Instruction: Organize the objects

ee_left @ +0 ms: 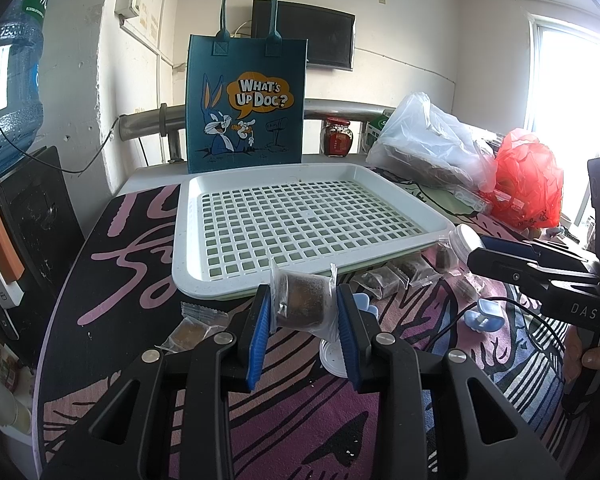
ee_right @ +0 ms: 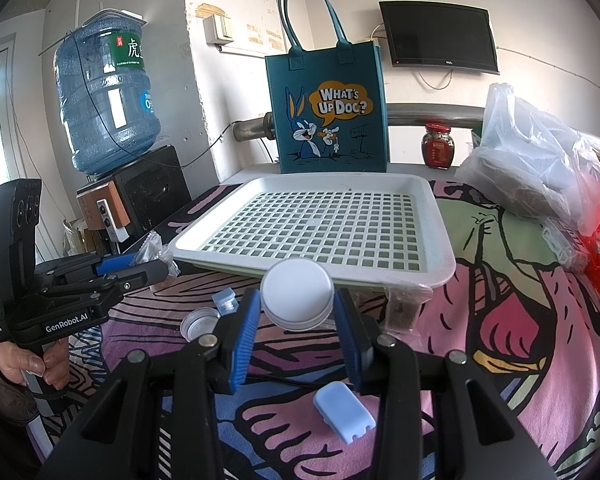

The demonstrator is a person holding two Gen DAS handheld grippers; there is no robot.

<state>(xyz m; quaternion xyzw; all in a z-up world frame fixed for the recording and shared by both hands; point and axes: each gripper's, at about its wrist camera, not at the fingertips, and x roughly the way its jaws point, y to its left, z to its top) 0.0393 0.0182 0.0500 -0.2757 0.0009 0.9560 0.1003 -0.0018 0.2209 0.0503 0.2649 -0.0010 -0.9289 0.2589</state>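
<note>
both raised at the white tray's near edge, apparently for loading, the left hand-held gripper pinches a wrapped brown snack and the right hand-held gripper clamps a round white tin.

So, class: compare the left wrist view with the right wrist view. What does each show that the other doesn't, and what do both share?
Left wrist only: the left tool shut on a wrapped brown snack, with its blue pads against the wrapper, and more wrapped snacks by the tray's near edge.

Right wrist only: the right tool shut on a round white-lidded tin, an open small tin and a pale blue clip on the cloth.

Both: the white perforated tray, the blue cartoon tote bag, the red-lidded jar and the wall TV.
</note>
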